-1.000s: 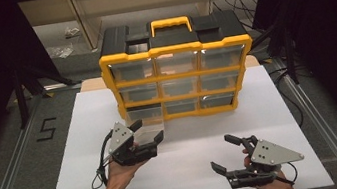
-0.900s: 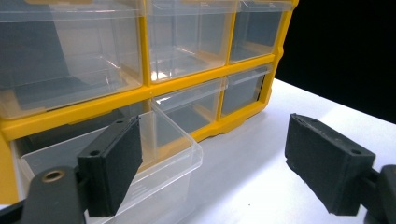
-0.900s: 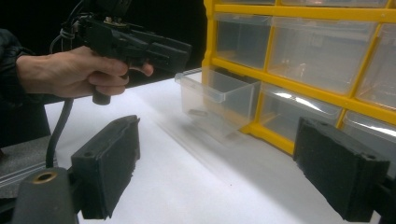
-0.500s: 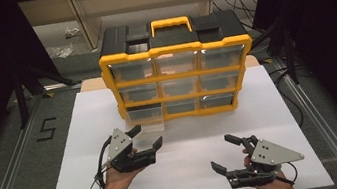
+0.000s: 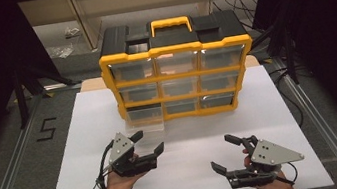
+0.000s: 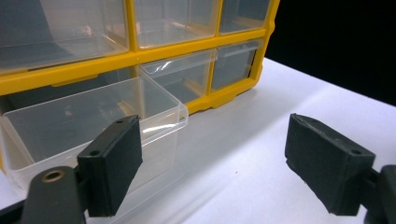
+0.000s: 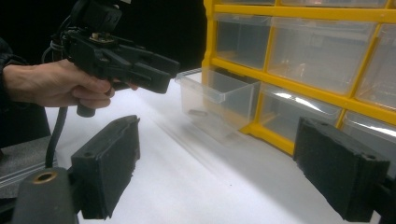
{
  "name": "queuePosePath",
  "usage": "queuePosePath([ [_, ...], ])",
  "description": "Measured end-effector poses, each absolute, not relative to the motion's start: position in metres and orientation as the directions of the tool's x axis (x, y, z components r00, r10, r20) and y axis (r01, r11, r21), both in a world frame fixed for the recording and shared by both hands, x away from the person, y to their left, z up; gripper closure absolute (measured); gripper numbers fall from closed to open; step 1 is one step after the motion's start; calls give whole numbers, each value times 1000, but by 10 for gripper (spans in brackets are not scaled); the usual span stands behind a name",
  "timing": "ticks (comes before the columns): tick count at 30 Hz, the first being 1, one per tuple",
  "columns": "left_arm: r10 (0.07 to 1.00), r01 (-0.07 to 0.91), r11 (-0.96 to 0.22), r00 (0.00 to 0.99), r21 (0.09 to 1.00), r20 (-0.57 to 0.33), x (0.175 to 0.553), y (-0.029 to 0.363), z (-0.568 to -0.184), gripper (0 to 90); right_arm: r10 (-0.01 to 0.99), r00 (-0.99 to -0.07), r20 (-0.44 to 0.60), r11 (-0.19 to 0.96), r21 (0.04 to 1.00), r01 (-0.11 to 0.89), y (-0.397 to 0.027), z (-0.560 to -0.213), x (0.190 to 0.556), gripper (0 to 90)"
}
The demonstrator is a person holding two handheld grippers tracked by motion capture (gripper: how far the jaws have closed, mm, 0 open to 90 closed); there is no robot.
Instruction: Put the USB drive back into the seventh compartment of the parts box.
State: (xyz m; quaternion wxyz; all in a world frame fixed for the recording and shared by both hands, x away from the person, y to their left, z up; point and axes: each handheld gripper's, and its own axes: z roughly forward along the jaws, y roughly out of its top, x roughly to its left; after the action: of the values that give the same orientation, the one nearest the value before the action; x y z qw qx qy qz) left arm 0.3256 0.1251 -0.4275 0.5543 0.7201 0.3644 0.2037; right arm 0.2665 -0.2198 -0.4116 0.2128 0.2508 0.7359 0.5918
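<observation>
The cabinet (image 5: 177, 68), yellow-framed with three rows of three clear drawers and a black top with a yellow handle (image 5: 169, 25), stands at the far side of the white table (image 5: 280, 108), facing the person so that every drawer front can be reached from the near edge. The bottom-left drawer (image 5: 146, 121) is the one in hand: it sticks out of its slot toward the person, clear-walled, with what may be one small dark item on its floor in the right gripper view (too blurred to name). The left gripper (image 5: 148, 145) is held just in front of that drawer, apart from it, jaws spread wide and nothing between them; in the left gripper view its left pad sits just short of the drawer's (image 6: 93, 126) front lip, which suits either a pull on the lip or a reach inside, though which is meant cannot be told. The right gripper (image 5: 225, 154) rests lower and nearer the person on the right half of the table, also wide open and empty, likely parked clear so it does not crowd the other hand. Its own view looks across the sheet at the left gripper (image 7: 140, 70) and the drawer (image 7: 215, 100). Nothing lies on the table between the grippers and the cabinet, so the way is free; around the table are dark floor, metal rails (image 5: 10, 163) and loose cables (image 5: 287, 92), well clear of the work.
</observation>
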Motion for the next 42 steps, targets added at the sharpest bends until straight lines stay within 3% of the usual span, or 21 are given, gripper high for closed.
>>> queuePosePath([
  [42, 800, 430, -214, 592, 877, -95, 336, 123, -444, 211, 619, -786, -4, 167, 978, 126, -220, -412, 268, 157],
])
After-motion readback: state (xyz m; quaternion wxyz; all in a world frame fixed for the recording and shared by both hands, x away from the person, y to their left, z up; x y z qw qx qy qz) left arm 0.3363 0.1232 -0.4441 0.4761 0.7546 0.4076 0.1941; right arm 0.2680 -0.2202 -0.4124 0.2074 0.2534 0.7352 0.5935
